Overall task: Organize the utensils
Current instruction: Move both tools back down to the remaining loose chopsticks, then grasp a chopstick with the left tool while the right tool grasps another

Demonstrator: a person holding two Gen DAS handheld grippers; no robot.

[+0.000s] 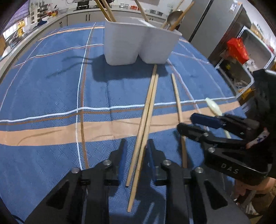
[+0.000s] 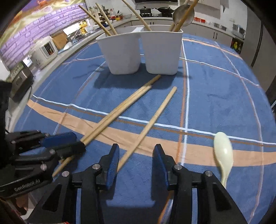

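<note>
Kitchen setting: a tabletop under a blue plaid cloth, with counters and appliances around the edge.

2 wooden chopsticks lie side by side on the cloth, running from just before the white holder toward the left claw. Its jaws sit on either side of this pair, narrowed almost onto it; the right wrist view shows a black finger over the sticks, but whether the pads actually press cannot be told.

1 single chopstick lies apart from the pair, angled, its near end reaching between the fingers of the right claw. Those jaws stand spread — pads not touching the stick.

A pale plastic spoon lies bowl-up on the cloth to the right of the right claw, near it.

The white holder stands upright at the far side, with 2 compartments in view. The left compartment holds several wooden sticks; the right holds a metal ladle and more sticks — all leaning.
</note>
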